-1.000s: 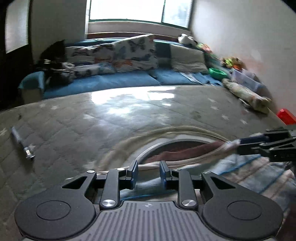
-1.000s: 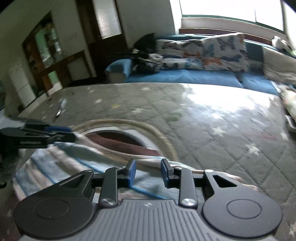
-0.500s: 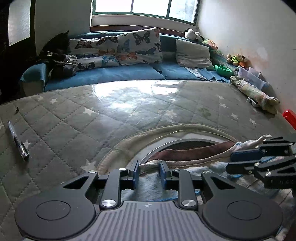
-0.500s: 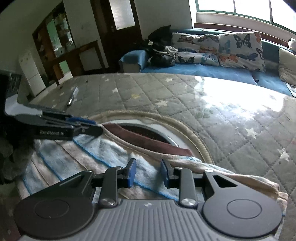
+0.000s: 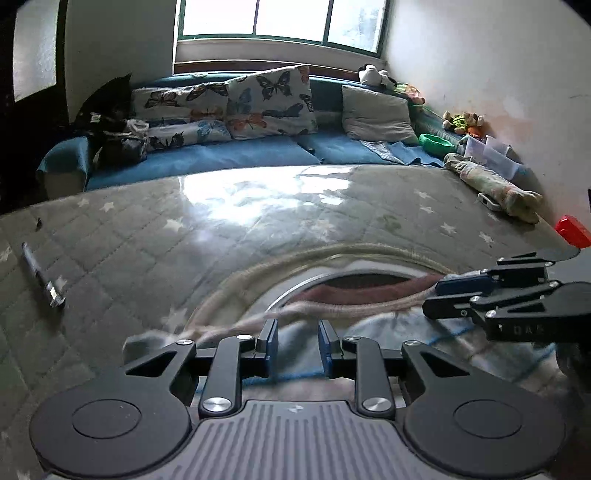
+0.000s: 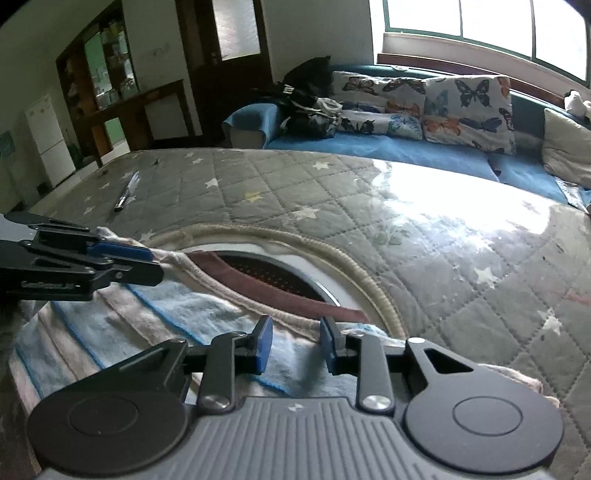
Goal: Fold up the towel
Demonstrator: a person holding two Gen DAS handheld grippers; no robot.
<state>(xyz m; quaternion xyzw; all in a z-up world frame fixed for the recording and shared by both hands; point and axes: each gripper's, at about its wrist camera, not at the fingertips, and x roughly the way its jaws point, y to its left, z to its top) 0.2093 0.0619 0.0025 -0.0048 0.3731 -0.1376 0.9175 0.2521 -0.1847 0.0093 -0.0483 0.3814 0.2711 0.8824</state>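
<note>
My left tongs (image 5: 297, 345) are pinching the towel (image 6: 177, 317). From their own camera the blue pads show a gap with cloth bunched in it. The right camera shows them side-on, closed on a towel corner that sticks out past the tips. My right tongs (image 6: 295, 345) are clamped on the same towel further along its edge. In the left view they come in from the right, with the hem running straight into their pads. Both point down at a slant.

The towel is pale with blue stripes. It lies directly under and between both tongs at the near edge of the quilt (image 6: 369, 192), and its far hem is stretched from one grip to the other. Just beyond that hem is a maroon band with a curved, cord-like rim around it; I cannot tell what it is.

The quilt is grey-green with stars, and a pen (image 6: 125, 194) lies on its left side, well apart from the towel. Behind the quilt is a blue sofa (image 6: 369, 147) with butterfly cushions (image 6: 469, 110) under a window (image 5: 280, 18).
</note>
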